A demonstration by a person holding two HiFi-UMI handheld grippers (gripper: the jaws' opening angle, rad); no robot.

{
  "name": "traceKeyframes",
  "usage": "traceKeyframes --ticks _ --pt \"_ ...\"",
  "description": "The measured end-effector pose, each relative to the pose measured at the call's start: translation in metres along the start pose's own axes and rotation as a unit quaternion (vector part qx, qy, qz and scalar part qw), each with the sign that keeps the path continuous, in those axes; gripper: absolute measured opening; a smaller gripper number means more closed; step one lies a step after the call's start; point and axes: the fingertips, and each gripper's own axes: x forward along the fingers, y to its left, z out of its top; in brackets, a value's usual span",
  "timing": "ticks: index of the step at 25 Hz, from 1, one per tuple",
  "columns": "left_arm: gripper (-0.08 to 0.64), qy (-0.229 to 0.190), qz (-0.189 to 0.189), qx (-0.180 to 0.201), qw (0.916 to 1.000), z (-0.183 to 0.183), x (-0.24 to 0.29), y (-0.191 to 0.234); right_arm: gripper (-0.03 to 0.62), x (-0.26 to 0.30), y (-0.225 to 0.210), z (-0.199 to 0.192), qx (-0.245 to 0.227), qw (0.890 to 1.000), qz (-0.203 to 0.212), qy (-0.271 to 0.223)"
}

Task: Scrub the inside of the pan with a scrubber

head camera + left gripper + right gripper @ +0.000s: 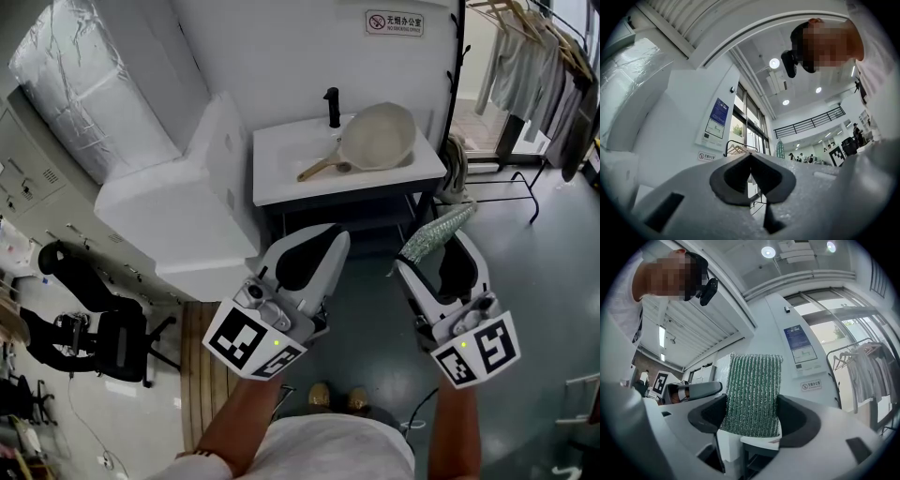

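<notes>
Pan (380, 136) cream, scrubber (752, 394) green, ribbed

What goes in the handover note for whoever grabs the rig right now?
Left gripper: shut, empty, held short of the basin.
Right gripper: shut on the green ribbed scrubber pad, which sticks out past the jaws.
Cream round pan with a wooden handle: on the white washbasin beside the black tap, apart from both grippers.
Done: scrubber in grip.
Left: reach the pan, probably steady it with the left gripper, scrub its inside.
</notes>
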Motion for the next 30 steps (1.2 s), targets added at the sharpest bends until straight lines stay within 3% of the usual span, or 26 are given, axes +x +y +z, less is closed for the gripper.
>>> traceKeyframes --ticks 10,19,30 --pt "0.015 -0.001 0.007 -0.002 1.0000 0.002 -0.018 0.030 0.342 0.022 0.011 -0.006 0.005 1.000 -0.009 -0.001" --pt "0.015 -0.005 -0.010 0.003 0.9999 0.008 -0.034 0.067 0.342 0.049 0.031 -0.014 -0.008 1.000 -0.027 0.004" --pt "0.015 0.002 -0.004 -0.004 1.0000 -0.010 -0.034 0.104 0.342 0.076 0.023 -0.031 -0.010 0.999 -0.034 0.014"
